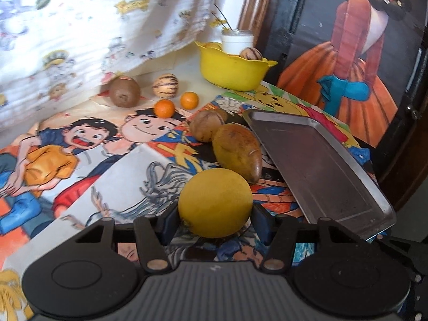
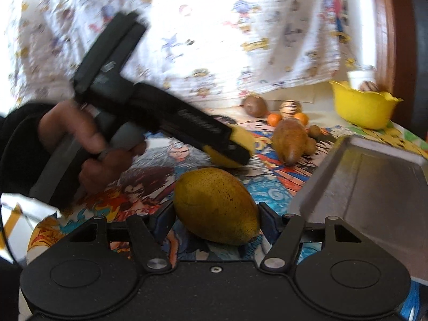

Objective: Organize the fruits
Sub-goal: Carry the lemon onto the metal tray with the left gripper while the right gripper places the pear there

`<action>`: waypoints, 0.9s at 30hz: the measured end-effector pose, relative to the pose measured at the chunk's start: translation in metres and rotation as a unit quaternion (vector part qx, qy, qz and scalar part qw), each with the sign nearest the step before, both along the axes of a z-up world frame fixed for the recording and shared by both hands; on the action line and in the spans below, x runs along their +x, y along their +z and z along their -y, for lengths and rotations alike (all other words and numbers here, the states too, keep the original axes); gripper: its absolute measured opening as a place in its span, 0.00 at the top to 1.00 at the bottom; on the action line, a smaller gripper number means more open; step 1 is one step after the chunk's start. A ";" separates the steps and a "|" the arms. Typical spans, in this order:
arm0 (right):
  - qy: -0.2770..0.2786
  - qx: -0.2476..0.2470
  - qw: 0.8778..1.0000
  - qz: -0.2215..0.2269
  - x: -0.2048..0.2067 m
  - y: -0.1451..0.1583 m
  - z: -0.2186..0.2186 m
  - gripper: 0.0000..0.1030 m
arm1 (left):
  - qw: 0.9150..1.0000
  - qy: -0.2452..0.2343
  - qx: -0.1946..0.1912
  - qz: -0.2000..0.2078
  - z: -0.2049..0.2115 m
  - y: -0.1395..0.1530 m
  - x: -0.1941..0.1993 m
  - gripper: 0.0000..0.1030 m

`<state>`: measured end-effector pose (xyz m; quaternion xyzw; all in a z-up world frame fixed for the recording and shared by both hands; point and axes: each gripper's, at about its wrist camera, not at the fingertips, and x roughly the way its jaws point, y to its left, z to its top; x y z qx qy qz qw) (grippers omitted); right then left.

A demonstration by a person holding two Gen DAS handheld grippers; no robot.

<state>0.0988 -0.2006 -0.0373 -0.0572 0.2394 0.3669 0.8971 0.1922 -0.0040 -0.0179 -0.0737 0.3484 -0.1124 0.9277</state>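
Between the right gripper [image 2: 216,220] fingers a speckled mango [image 2: 217,205] is clamped, long axis slanting rightward; the metal tray [image 2: 374,187] lies just right. A round yellow fruit [image 1: 215,202] is gripped by the left gripper [image 1: 214,222].

tray [image 1: 321,160] right of fruits [image 1: 236,151], bowl [image 1: 232,71] behind

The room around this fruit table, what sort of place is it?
Probably a home, perhaps a child's room or a dining corner. A cartoon-print tablecloth covers the table, a cartoon-patterned curtain hangs behind it, and a yellow bowl and metal tray sit among loose fruit.
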 end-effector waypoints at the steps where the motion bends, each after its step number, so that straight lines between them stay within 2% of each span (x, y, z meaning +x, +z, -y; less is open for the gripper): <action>1: -0.008 0.009 1.000 -0.003 0.000 0.000 0.003 0.34 | 1.000 0.007 -0.001 0.002 -0.001 0.000 -0.002 0.40; 5: -0.033 0.032 0.999 0.003 -0.003 0.000 0.012 0.34 | 1.000 0.027 -0.006 0.010 -0.006 0.001 -0.011 0.40; 10: -0.061 0.064 0.996 0.019 -0.010 0.011 0.027 0.34 | 0.999 0.027 -0.008 0.027 -0.007 0.015 -0.021 0.40; 18: -0.106 0.090 0.989 0.053 -0.003 0.053 0.076 0.34 | 0.999 0.008 0.003 0.043 0.007 0.071 -0.022 0.40; 22: -0.123 0.075 0.987 0.076 0.022 0.077 0.103 0.34 | 0.999 -0.006 -0.015 0.045 0.020 0.101 -0.004 0.40; 27: -0.143 0.074 0.984 0.078 0.069 0.087 0.136 0.34 | 0.997 -0.021 -0.009 0.068 0.051 0.115 0.028 0.40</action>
